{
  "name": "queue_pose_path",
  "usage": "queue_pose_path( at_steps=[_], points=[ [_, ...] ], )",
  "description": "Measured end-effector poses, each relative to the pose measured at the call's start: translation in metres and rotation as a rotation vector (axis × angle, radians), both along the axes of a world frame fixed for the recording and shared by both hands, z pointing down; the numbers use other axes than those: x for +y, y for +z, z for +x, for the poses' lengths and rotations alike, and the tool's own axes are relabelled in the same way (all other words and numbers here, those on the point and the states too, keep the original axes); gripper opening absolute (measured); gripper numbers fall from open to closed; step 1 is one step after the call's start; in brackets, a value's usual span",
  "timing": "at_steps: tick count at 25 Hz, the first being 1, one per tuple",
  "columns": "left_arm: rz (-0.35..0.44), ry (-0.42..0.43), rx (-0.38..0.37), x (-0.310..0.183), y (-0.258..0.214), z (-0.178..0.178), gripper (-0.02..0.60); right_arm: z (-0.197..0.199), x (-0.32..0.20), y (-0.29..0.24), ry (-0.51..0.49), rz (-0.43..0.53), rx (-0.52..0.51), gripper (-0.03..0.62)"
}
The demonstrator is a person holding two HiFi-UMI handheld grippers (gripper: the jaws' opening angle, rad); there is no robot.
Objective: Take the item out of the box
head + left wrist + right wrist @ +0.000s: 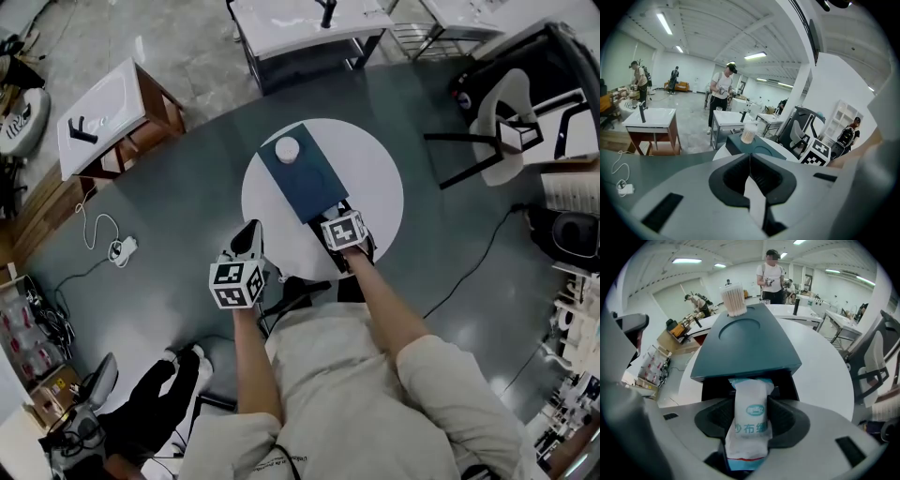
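White blue-printed packet (749, 420) partway out of open end of dark teal box (745, 345)

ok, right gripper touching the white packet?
Touching. In the right gripper view, the right gripper has its pads against both sides of the white packet, at the dark box opening.
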State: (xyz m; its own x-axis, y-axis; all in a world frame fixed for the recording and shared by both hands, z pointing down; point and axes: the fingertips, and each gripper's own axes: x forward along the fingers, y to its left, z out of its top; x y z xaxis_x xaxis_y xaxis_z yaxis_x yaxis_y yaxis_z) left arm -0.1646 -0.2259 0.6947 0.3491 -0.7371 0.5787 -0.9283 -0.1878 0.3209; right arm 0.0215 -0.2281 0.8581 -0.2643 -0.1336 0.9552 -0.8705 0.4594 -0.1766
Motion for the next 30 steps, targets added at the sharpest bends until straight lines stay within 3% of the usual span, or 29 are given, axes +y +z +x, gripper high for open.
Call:
queue_pose_path(
  at_steps=[2,5,8,11,22,30],
  points=[
    [0.005,0.006,0.001,-0.004,-0.002,0.000,0.023,-0.004,0.007,-0.002,-0.100,-0.008,-0.029,0.235],
    [0.010,0.010,0.009,-0.008,-0.003,0.001,0.023,0.011,0.008,-0.002,-0.214,0.058,0.062,0.235],
    [0.016,0.019,0.010,-0.010,-0.002,0.002,0.023,0.008,0.012,0.003,-0.147,0.067,0.026,0.244],
    [0.020,0.017,0.012,-0.011,-0.003,0.000,0.023,0.011,0.020,0.009,-0.112,0.030,0.061,0.252],
    [0.011,0.028,0.010,-0.006,0.002,0.000,0.023,0.001,0.008,0.015,-0.016,0.128,0.022,0.229],
    [0.038,0.025,0.069,-0.012,-0.013,0.003,0.023,0.006,0.012,-0.008,0.055,0.129,0.011,0.221]
  ],
)
